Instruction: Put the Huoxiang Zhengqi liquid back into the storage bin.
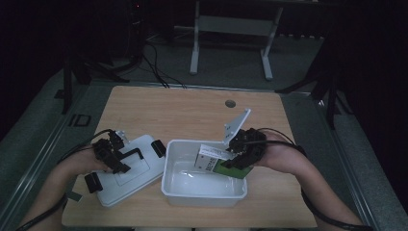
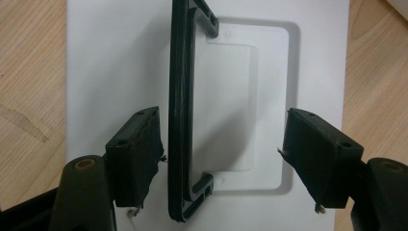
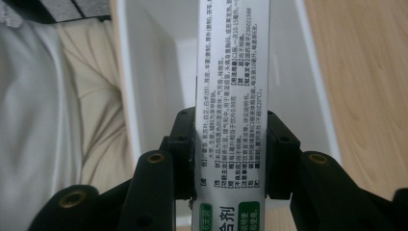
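Observation:
A white lid (image 1: 126,172) with a black handle (image 1: 131,154) lies flat on the wooden table at the left. My left gripper (image 1: 114,161) hovers over it, open. In the left gripper view the jaws straddle the handle (image 2: 180,120) on the lid (image 2: 106,62); the left pad (image 2: 137,154) is close beside it and the right pad is well clear. My right gripper (image 1: 239,153) is shut on a green and white carton (image 1: 211,161) over the right part of the white bin (image 1: 168,185). In the right gripper view both pads press the printed carton (image 3: 233,72) above the bin (image 3: 159,82).
The bin stands near the table's front edge, and the lid touches its left side. A round cable hole (image 1: 230,103) sits at the table's far middle. Bare wood (image 1: 183,113) lies behind the bin. A pale cloth (image 3: 53,110) shows beyond the bin's front wall.

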